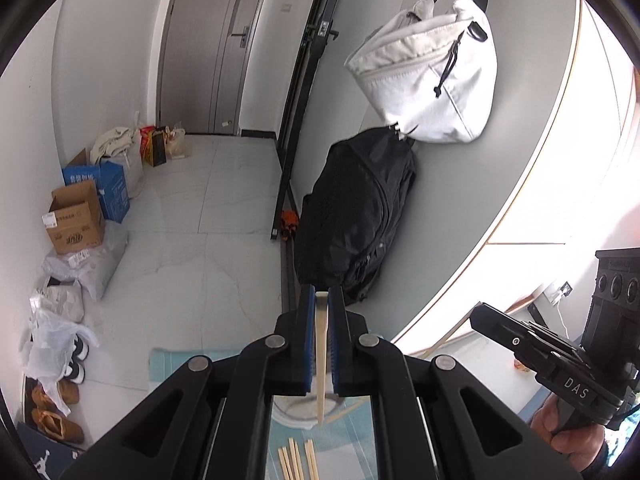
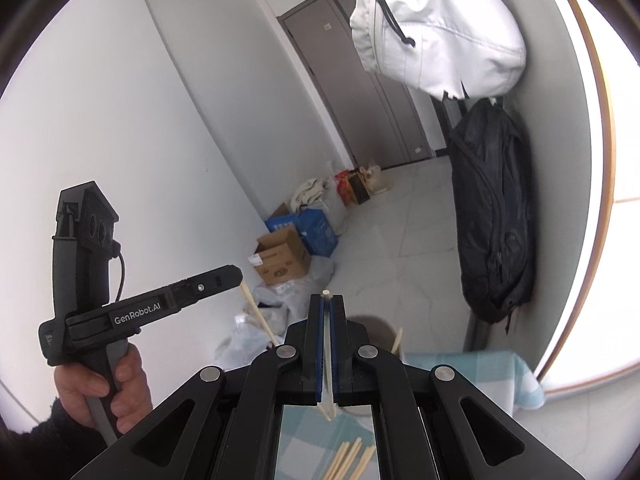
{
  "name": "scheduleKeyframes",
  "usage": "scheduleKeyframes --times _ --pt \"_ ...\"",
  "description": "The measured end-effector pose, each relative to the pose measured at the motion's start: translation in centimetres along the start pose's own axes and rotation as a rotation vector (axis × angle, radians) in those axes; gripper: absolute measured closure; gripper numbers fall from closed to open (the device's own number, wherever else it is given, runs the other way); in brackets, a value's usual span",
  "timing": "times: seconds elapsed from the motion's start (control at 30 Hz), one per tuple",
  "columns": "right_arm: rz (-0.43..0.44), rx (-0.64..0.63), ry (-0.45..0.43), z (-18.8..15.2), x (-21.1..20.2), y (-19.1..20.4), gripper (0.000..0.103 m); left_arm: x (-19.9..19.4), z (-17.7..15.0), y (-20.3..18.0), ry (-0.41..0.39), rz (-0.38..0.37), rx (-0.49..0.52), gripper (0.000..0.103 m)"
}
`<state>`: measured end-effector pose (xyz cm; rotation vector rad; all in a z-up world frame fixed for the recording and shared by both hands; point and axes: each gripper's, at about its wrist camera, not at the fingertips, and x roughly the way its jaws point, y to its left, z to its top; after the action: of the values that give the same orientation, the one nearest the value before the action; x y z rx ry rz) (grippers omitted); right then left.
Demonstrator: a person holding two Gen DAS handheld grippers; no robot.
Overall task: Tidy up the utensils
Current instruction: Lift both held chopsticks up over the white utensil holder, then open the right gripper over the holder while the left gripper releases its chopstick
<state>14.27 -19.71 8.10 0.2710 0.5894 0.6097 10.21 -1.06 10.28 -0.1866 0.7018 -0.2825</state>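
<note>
My left gripper (image 1: 321,300) is shut on a pale wooden chopstick (image 1: 321,352) that points down toward a white round holder (image 1: 300,412) below the jaws. My right gripper (image 2: 328,300) is shut on another chopstick (image 2: 328,344), held upright between its blue pads. Several loose chopsticks (image 1: 298,462) lie on the blue checked cloth (image 1: 168,364); they also show in the right wrist view (image 2: 350,460). The right gripper shows at the right of the left wrist view (image 1: 480,312). The left gripper shows in the right wrist view (image 2: 236,276), its chopstick (image 2: 258,312) slanting down.
A black backpack (image 1: 356,216) and a white bag (image 1: 432,72) hang on the wall ahead. Cardboard boxes (image 1: 76,220), plastic bags and shoes (image 1: 56,420) line the floor at left. The cloth-covered table edge (image 2: 480,376) lies below the grippers.
</note>
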Motion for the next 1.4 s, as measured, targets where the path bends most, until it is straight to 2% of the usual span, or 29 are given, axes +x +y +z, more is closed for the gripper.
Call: scheduleKeyframes --times 0.2,0.23,0.33,0.47,0.63,0.9,1.07,1.13,1.17,1.23,1.3,1.33,1.37,1.4 --pt "-0.027 -0.011 -0.007 2.9 1.5 -0.3 0.101 1.0 2.4 0.6 -0.022 -0.021 -0.018 0.101" --pt "-0.03 -0.012 -0.006 3.2 1.7 -0.4 0.101 1.2 2.7 0.6 -0.031 -0.003 -0.015 0.101" --pt "-0.04 -0.02 -0.004 4.4 2.7 -0.6 0.101 1.6 3.4 0.2 -0.066 0.006 0.032 0.101" --pt "-0.058 -0.051 0.007 5.4 4.5 -0.9 0.101 3.0 3.4 0.2 -0.075 0.024 0.059 0.101" --pt "-0.081 -0.089 0.044 4.9 7.3 -1.1 0.101 5.4 2.6 1.1 -0.031 0.028 0.068 0.101" --pt "-0.077 -0.089 0.111 2.9 10.6 -2.1 0.101 7.9 1.0 2.6 0.047 -0.014 0.044 0.101" --pt "-0.054 -0.085 0.147 1.8 11.9 -2.1 0.101 8.5 0.0 3.6 0.109 -0.114 0.001 0.101" --pt "-0.033 -0.071 0.16 1.3 12.4 -2.1 0.098 9.0 -0.6 4.0 0.166 -0.182 -0.013 0.101" --pt "-0.023 -0.063 0.171 1.1 12.6 -2.2 0.098 9.0 -0.7 4.2 0.178 -0.197 -0.024 0.101" --pt "-0.009 -0.035 0.186 0.6 12.8 -2.3 0.098 9.0 -0.9 4.7 0.195 -0.179 -0.05 0.1" --pt "0.015 0.003 0.195 0.1 12.8 -2.7 0.094 8.9 -1.1 5.2 0.221 -0.195 -0.078 0.094" --pt "0.021 0.024 0.197 -0.1 12.7 -3.0 0.087 8.8 -1.1 5.4 0.22 -0.2 -0.089 0.092" --pt "0.023 0.038 0.193 -0.3 12.4 -3.1 0.081 8.5 -1.1 5.6 0.218 -0.192 -0.097 0.083" --pt "0.029 0.054 0.183 -0.5 12.0 -3.3 0.077 8.1 -1.1 5.7 0.211 -0.172 -0.105 0.068"
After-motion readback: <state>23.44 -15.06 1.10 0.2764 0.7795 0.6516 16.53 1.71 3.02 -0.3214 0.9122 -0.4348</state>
